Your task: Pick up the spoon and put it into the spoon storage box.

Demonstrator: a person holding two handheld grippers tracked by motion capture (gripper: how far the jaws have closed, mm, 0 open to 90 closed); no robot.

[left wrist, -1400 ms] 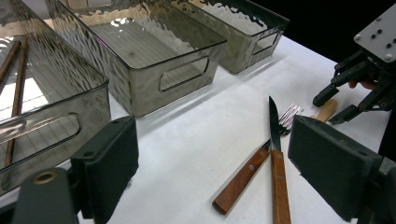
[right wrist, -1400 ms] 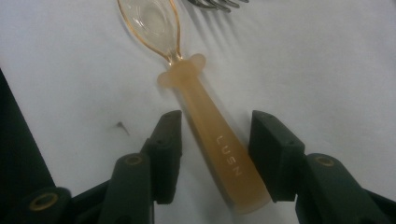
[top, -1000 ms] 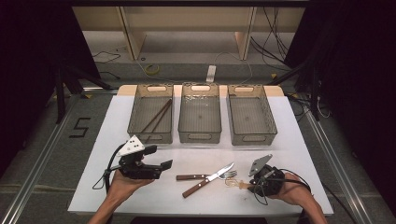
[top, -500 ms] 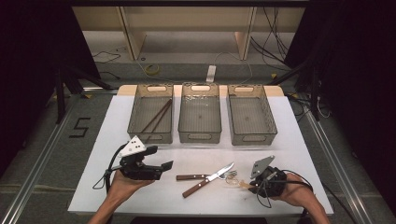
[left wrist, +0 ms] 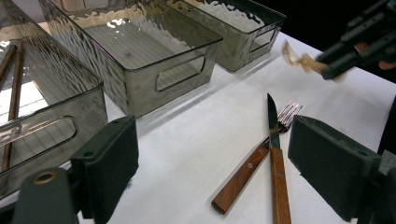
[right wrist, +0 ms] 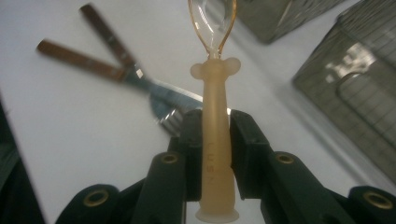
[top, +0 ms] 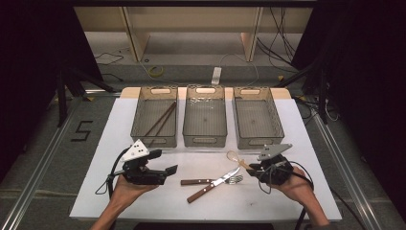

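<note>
Right gripper view: right gripper [right wrist: 214,135] pinches a pale amber plastic spoon [right wrist: 213,121] by its handle. Left gripper [left wrist: 215,168] jaws spread, empty, above the white table [left wrist: 187,140].

On my bench [top: 306,139], three bins stand in a row along the far side: left bin [top: 154,122], middle bin [top: 205,121], right bin [top: 257,122]. Two sticks [top: 160,119] lie slantwise in the left bin. In front of the middle bin, a knife [top: 213,184] lies crossed over a fork [top: 210,181]. My left tool [top: 163,170] sits left of them, my right tool [top: 250,168] right of them, with a spoon [top: 237,159] in it, bowl toward the bins, off the bench.
</note>
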